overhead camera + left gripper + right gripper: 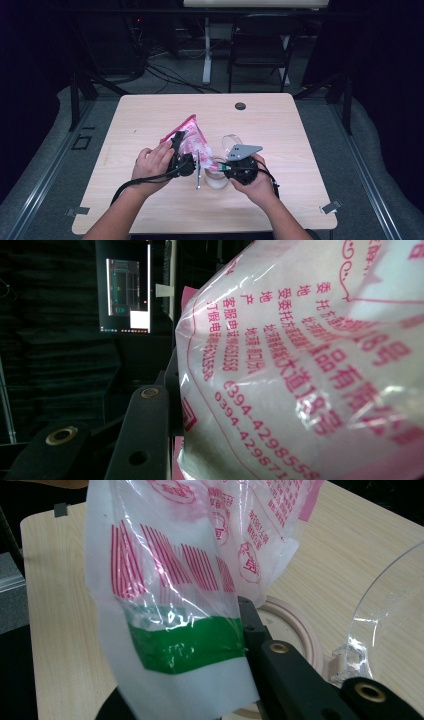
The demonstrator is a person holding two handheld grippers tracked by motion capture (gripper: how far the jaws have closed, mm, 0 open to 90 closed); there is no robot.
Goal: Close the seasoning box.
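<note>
Both grippers clamp the clear plastic bag printed in pink (189,137), raised over the pale wooden bench (280,125) beside a clear glass jar (218,172). Thin film may slip or tear from the right gripper (231,169)'s clenched fingers; the left gripper (177,147) holds wider.

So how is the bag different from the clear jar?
The bag is soft plastic with pink print; the jar is hard, clear and plain. The bag is held up at a tilt in the left gripper; the jar stands on the table. Both are partly see-through.
</note>
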